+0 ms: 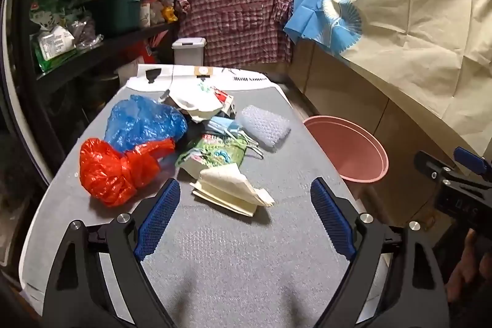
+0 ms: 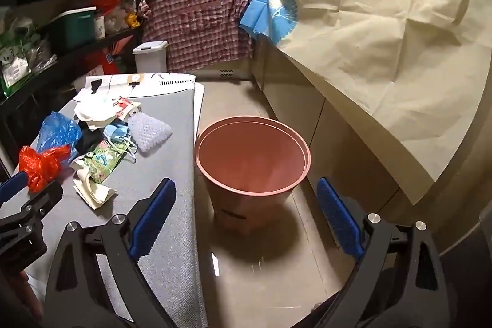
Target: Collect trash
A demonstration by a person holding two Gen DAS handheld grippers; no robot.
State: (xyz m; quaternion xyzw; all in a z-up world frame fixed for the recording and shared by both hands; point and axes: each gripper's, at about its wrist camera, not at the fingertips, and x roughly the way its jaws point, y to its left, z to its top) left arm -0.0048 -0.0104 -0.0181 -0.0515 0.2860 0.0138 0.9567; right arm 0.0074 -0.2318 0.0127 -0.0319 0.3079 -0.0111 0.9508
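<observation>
left gripper [image 1: 245,215] hovers level over table [image 1: 246,266] (fingers wide apart).

Almost nothing is reading clearly here. Dark printed lettering is showing upside down on the white paper sheet [image 1: 246,78] [image 2: 172,81] lying at the far end of the grey table [image 1: 233,251] [image 2: 172,223], but its words are staying illegible. Print on the green wrapper [image 1: 215,154] [image 2: 103,163] is blurring beyond reading too.

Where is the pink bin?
The pink bin stands on the floor right of the grey table, ahead of the open right hand-held gripper in the right wrist view.
</observation>
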